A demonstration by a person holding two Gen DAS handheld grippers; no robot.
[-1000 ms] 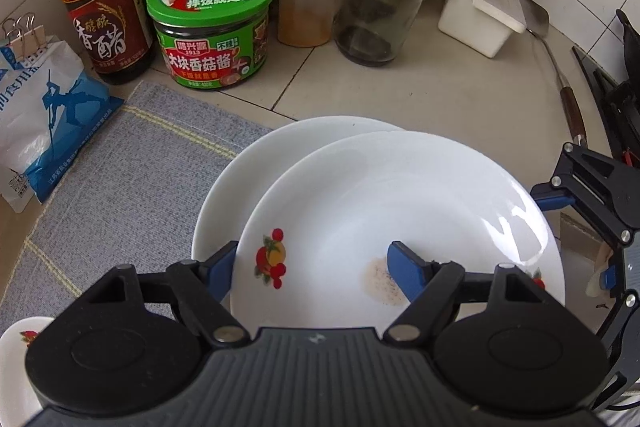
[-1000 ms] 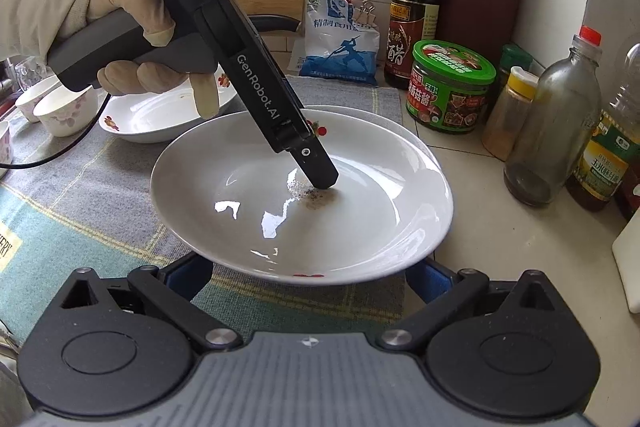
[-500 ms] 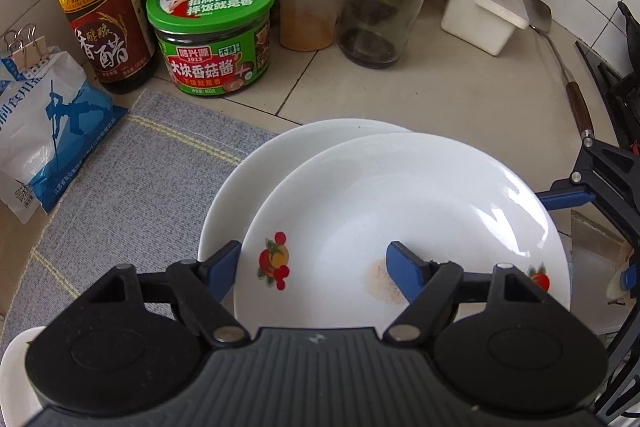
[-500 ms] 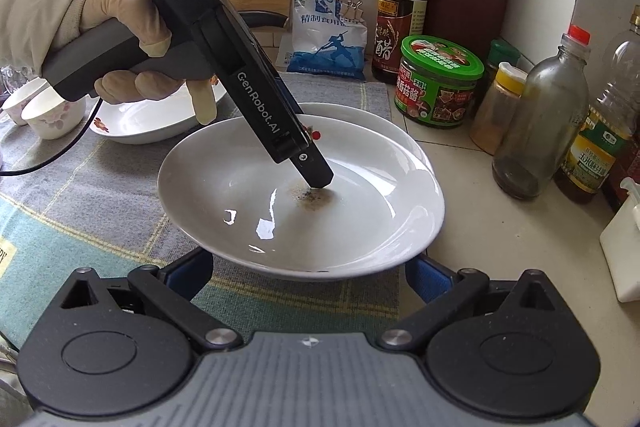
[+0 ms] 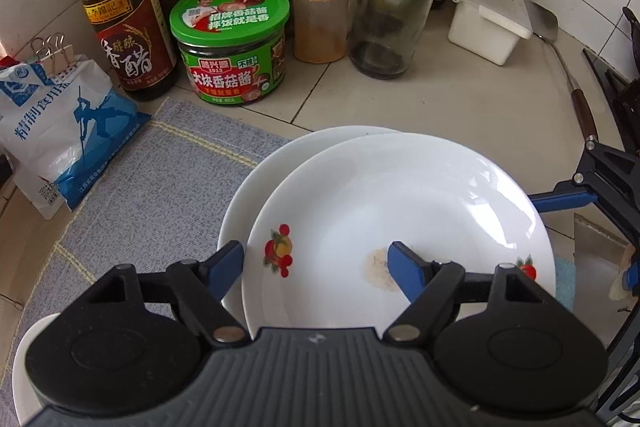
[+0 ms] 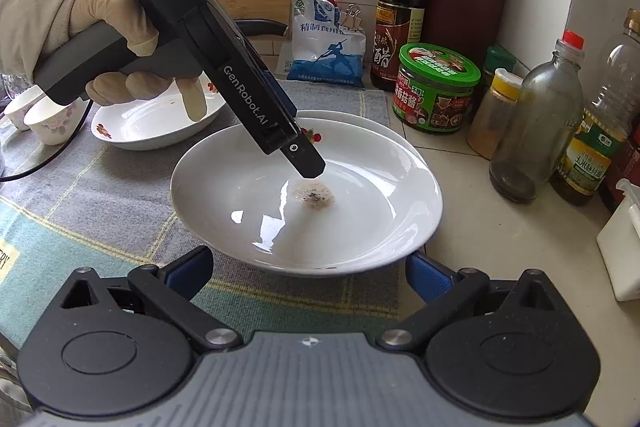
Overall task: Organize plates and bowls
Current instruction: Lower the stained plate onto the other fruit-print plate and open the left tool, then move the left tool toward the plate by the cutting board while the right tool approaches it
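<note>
Plate (image 5: 400,203) rim sits between the steeply down-tilted left tool's (image 5: 316,263) opening jaws.

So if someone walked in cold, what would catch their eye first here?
Probably the white plate stacked askew on another plate at the mat's edge, with a brownish stain at its centre. Next, the left gripper, its jaws opening, straddling that plate's rim. Behind stands the bright green-lidded sauce jar among bottles.
</note>
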